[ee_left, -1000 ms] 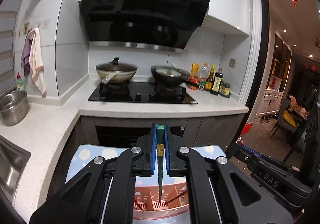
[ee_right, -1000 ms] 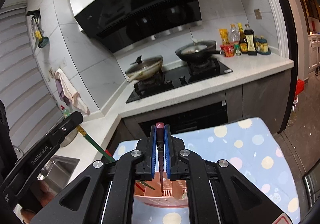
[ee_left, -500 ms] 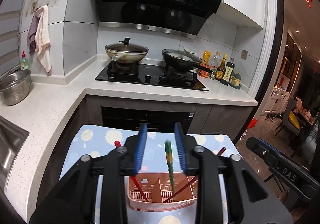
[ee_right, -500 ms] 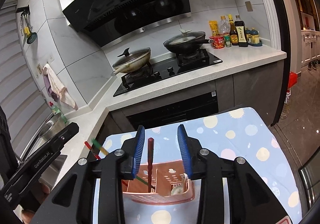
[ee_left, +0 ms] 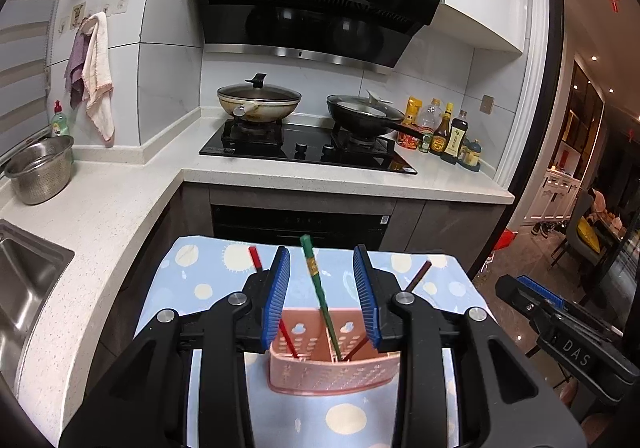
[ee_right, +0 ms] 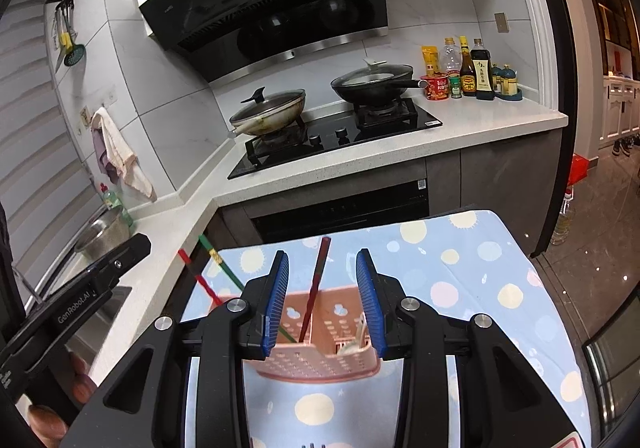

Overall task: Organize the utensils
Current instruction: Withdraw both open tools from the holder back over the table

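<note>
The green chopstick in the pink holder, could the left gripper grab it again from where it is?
Probably yes: the green chopstick stands between the open left gripper fingers, nothing blocking it.

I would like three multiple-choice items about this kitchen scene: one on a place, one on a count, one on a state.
1. Where does the pink basket stand?
A. on the dotted blue cloth
B. in the sink
C. on the stove

2. How many chopsticks stand in the basket?
A. one
B. three
C. five

3. How are the left tongs?
A. shut on the green chopstick
B. open, pads clear of it
C. out of view

Key: 1 A, the basket rests on the cloth. 2 B, the green, the red chopstick and the dark red chopstick. 3 B, gaps show on both sides of the green chopstick.
</note>
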`<move>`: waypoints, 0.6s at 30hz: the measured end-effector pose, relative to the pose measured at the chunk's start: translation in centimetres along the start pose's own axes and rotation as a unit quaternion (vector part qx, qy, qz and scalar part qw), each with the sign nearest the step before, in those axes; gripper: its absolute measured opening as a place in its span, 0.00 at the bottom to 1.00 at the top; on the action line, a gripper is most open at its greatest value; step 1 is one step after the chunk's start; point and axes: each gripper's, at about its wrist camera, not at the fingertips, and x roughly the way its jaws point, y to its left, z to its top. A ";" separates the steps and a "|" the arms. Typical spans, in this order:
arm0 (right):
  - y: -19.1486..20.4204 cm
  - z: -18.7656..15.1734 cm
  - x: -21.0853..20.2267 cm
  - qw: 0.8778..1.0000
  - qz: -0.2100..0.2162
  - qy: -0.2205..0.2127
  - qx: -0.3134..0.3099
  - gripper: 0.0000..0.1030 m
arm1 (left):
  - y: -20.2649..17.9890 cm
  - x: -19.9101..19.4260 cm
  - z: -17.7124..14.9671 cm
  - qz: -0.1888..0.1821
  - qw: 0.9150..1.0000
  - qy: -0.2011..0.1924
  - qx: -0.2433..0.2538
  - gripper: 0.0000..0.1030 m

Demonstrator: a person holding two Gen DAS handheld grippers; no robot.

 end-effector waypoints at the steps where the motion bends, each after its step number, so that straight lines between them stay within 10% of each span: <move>1: 0.1 -0.5 -0.4 1.000 -0.002 0.002 -0.004 0.34 | 0.1 -0.4 -0.5 0.000 1.000 0.003 0.000 0.31; 18: -1.0 -16.7 -6.3 0.989 -0.054 0.124 -0.059 0.34 | 3.3 -5.8 -16.9 0.032 0.989 0.144 0.000 0.31</move>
